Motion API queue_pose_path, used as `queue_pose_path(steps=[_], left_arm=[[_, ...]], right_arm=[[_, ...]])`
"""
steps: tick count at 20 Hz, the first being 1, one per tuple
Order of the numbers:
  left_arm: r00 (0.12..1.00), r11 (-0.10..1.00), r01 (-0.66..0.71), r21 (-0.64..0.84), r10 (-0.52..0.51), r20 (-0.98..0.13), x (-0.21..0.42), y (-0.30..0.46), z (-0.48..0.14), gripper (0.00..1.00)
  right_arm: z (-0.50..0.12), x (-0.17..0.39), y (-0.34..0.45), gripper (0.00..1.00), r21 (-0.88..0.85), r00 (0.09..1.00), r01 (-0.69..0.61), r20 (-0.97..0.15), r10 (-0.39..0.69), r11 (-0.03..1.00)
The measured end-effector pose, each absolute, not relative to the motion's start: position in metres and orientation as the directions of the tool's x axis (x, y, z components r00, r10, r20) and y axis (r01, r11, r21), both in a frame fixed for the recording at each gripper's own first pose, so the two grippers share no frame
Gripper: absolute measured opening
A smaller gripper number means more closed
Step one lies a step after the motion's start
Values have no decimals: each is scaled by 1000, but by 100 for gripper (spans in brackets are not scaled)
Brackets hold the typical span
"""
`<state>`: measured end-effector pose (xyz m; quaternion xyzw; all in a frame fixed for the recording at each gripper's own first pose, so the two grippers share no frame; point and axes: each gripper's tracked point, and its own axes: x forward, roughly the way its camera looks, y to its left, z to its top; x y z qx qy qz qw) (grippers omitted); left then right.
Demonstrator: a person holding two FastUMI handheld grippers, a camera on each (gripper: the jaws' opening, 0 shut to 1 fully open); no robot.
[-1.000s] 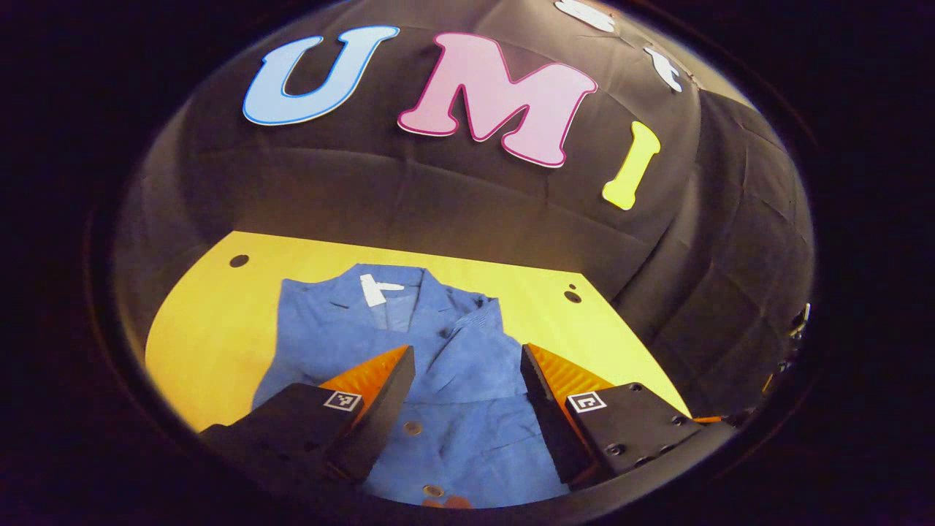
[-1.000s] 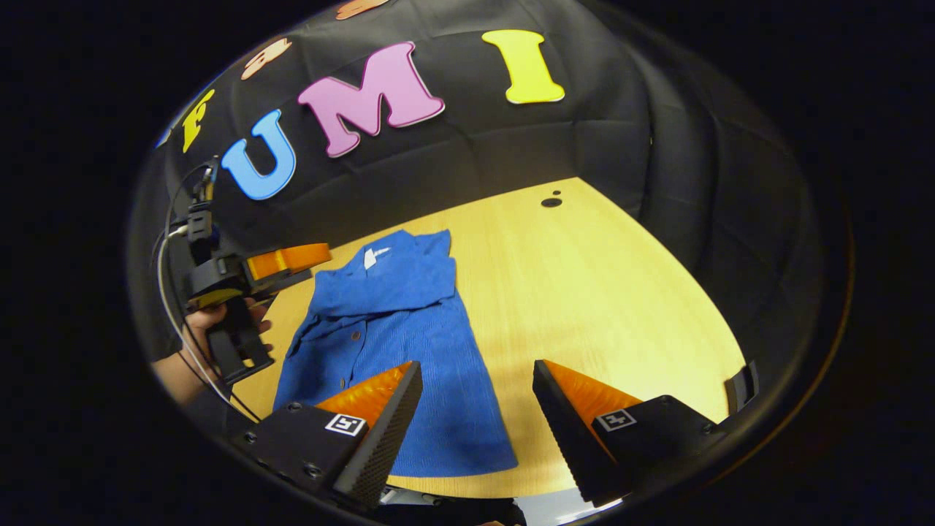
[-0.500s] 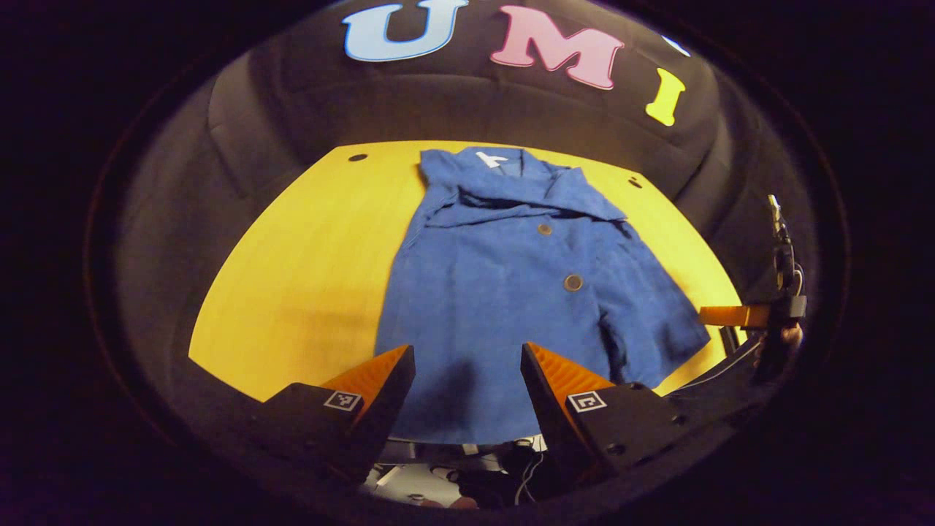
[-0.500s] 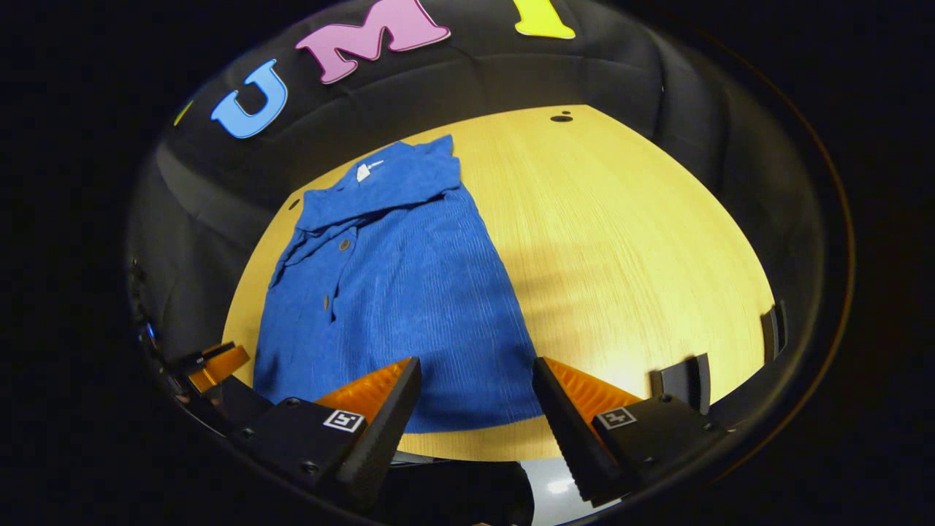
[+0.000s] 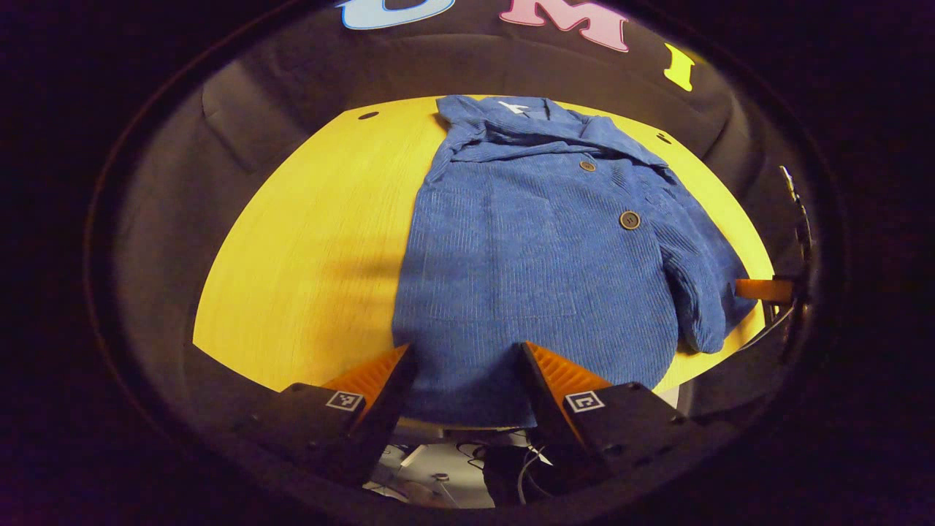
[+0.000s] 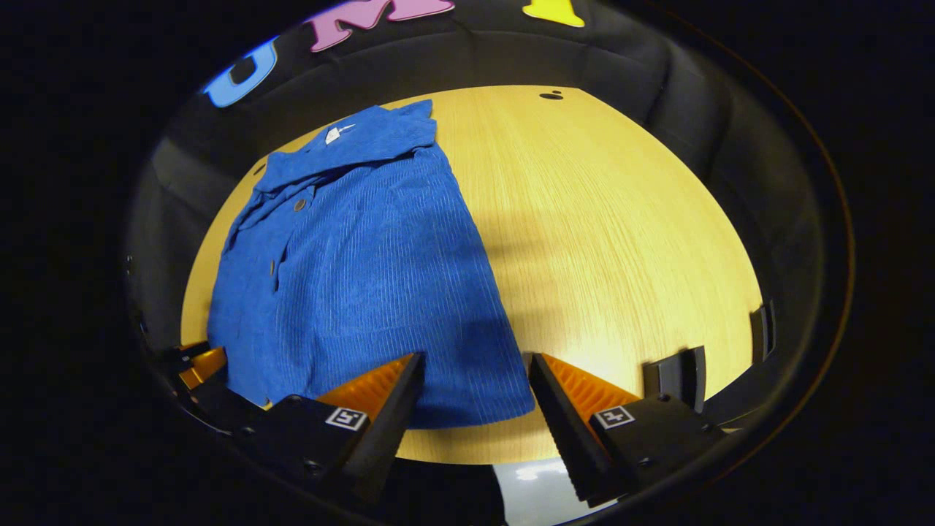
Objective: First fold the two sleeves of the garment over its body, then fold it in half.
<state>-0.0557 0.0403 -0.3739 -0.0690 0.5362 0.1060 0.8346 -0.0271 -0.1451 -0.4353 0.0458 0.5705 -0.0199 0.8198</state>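
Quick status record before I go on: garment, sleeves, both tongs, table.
garment: blue corduroy shirt flat on the table, collar at the far end, hem toward the near edge
sleeves: folded in over the body, one sleeve lying on its side
left tongs: open, over the hem, holding nothing
right tongs: open, at the hem's corner, holding nothing
table: light wood
fold in half: not yet done

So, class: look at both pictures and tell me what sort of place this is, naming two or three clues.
Probably a recording booth set up for practising a folding chore, not a home. A blue jacket lies alone on a round wooden table, black cloth walls close in around it, and a handheld gripper hangs over the hem, jaws open.
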Motion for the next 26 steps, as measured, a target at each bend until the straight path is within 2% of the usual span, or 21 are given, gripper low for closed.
queue_pose_path(steps=[1,2,3,4,6,7,9,10,11,13,16,18,22,26], left_arm=[[404,966,-258,-4,104,-909,-53,40,-372,81],[403,963,-268,-9,104,-909,-51,39,-374,72],[410,959,-283,-13,108,-906,-48,41,-376,67],[418,952,-307,-24,112,-902,-47,43,-376,51],[433,944,-327,-39,113,-894,-43,36,-376,18],[440,951,-308,-29,115,-891,-42,35,-378,11],[459,961,-276,-28,106,-882,-41,30,-378,1],[459,963,-264,-59,72,-885,-41,24,-379,0],[468,964,-247,-95,33,-883,-40,18,-377,0],[466,958,-251,-138,-6,-885,-45,10,-372,0],[552,935,-259,-243,-63,-831,-36,-7,-340,0],[605,924,-254,-287,-80,-792,-27,-14,-313,0],[697,915,-228,-332,-85,-712,13,-9,-252,0],[760,928,-198,-315,-58,-647,74,14,-204,0]], right_arm=[[-435,-27,-142,92,38,342,53,-940,18,998],[-435,-25,-137,89,47,342,40,-939,31,998],[-434,-22,-134,80,54,346,48,-937,34,997],[-436,-20,-129,78,79,351,71,-935,50,994],[-435,-20,-118,25,142,347,98,-932,99,985],[-436,-17,-112,10,186,353,89,-924,144,978],[-435,-19,-95,5,309,324,95,-909,264,946],[-433,-18,-95,5,342,337,137,-898,281,930],[-430,-13,-97,5,346,364,163,-892,269,924],[-412,6,-95,5,344,453,131,-855,252,930],[-387,0,-83,5,313,470,19,-841,268,950],[-369,13,-74,5,336,490,1,-821,292,942],[-325,72,-69,5,410,559,5,-757,338,912],[-279,154,-80,4,442,644,-22,-680,351,897]])
